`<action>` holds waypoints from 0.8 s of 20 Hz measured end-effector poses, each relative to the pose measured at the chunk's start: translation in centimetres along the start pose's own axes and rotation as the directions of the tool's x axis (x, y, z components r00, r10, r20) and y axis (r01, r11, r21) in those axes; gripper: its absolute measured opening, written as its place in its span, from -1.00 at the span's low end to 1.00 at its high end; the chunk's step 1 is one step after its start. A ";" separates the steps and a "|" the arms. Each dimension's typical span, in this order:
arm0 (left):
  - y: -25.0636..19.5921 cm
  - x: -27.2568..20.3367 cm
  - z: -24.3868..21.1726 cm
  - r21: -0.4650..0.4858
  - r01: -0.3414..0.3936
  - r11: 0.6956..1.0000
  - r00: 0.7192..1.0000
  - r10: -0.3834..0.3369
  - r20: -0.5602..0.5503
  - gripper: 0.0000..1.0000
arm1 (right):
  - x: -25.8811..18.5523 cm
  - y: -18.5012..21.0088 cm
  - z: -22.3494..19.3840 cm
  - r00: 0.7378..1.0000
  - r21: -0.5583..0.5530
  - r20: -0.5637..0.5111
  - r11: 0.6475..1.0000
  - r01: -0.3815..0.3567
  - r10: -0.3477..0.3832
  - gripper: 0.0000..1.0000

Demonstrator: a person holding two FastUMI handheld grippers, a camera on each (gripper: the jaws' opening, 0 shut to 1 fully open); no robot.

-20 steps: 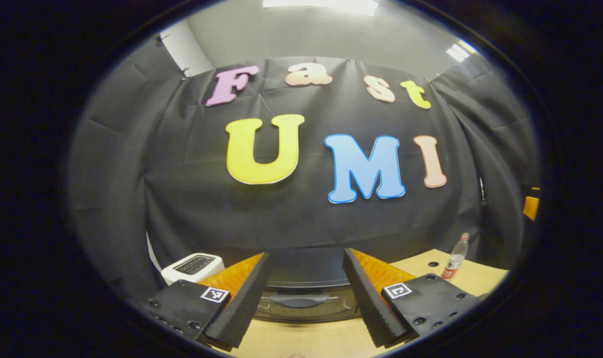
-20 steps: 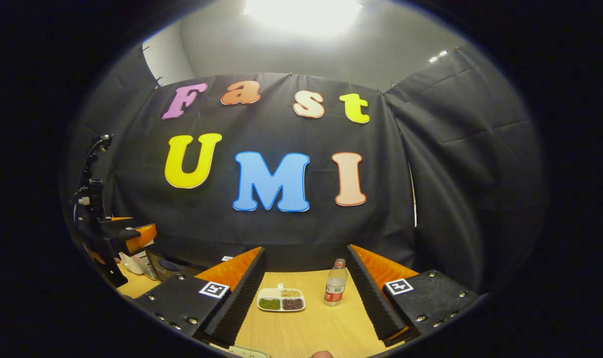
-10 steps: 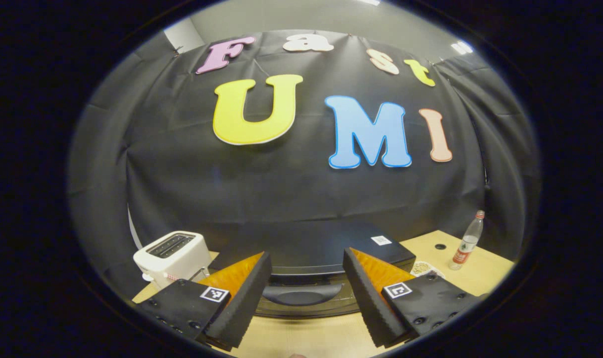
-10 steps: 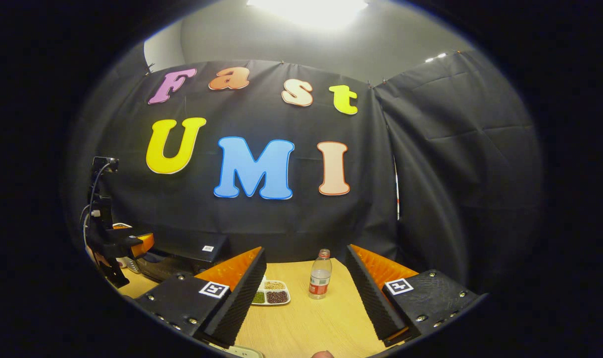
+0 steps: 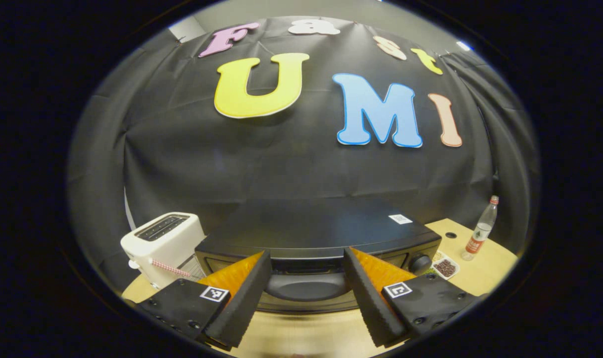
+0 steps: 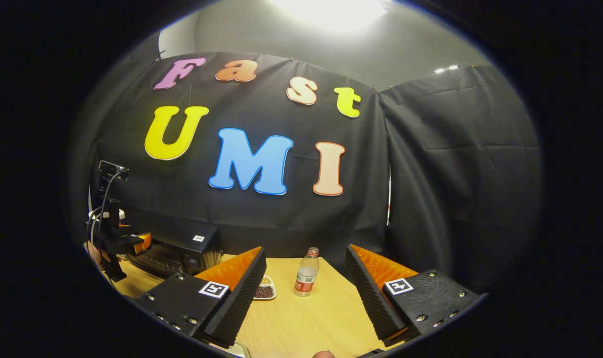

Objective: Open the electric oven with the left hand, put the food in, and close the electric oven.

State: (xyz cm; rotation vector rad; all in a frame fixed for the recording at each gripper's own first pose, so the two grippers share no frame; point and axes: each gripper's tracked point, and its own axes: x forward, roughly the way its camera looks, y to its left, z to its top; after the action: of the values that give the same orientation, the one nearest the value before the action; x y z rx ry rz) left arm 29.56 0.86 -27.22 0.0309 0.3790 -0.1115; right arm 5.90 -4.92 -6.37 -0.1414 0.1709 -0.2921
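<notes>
Left gripper view has the black box-shaped electric oven (image 5: 321, 233) in the lower centre of the frame, with its dark curved door handle (image 5: 304, 287) sitting in the gap between the spread fingers (image 5: 242, 298) of the left gripper (image 5: 304, 298), which hold nothing and do not yet touch the handle. The risk as I judge it: the handle is wide and shallow, so a close made too high or too early would pinch air or slip off the door's top edge, and a pull on a light oven might drag it across the pale wooden tabletop (image 5: 311, 333) toward the white two-slot toaster (image 5: 162, 241) at lower left. The left gripper points level and forward, squarely at the door. In the right gripper view, the right gripper (image 6: 304, 301) hovers over the tabletop with fingers wide apart and empty; the white divided food tray (image 6: 265, 291) lies just beside the clear plastic bottle with a red label (image 6: 305, 278), lower centre.
</notes>
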 end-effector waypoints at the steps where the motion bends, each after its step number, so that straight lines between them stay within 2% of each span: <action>1: 0.1 0.1 -0.5 0.002 -0.005 1.000 1.000 0.005 -0.011 0.94 | 0.0 0.1 0.2 1.000 -0.011 0.006 1.000 0.000 0.000 0.97; 3: 0.1 0.5 -0.6 0.030 -0.016 0.999 1.000 0.016 -0.006 1.00 | -0.1 0.0 0.6 1.000 -0.044 0.013 0.999 0.005 -0.004 0.97; 5: 0.1 0.5 -0.5 0.026 -0.022 0.999 1.000 0.022 0.000 0.88 | -0.5 0.0 0.8 1.000 -0.064 0.025 0.998 0.001 0.000 0.97; 6: 0.1 0.3 -0.5 0.020 -0.021 1.000 1.000 0.021 -0.001 0.96 | -0.5 0.1 0.9 1.000 -0.064 0.028 0.998 -0.005 0.007 0.97; 9: 0.1 -0.5 -0.9 0.021 -0.022 1.000 1.000 0.022 0.000 1.00 | -0.6 0.2 0.5 1.000 -0.048 0.014 0.999 -0.020 0.020 0.97; 10: 0.1 -1.1 -1.1 0.021 -0.023 1.000 1.000 0.023 0.000 0.95 | -0.7 0.2 0.6 1.000 -0.043 0.012 0.999 -0.021 0.022 0.97; 16: -0.1 -4.0 -2.8 0.025 -0.034 0.999 0.999 0.035 -0.028 1.00 | -1.0 -0.4 0.3 0.999 -0.021 0.011 0.999 -0.043 0.043 0.97</action>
State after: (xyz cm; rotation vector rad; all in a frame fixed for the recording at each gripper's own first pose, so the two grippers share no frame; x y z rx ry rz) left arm 24.79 1.33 -28.35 0.0636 0.4050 -0.0816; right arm 4.93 -4.95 -5.89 -0.1599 0.1655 -0.2467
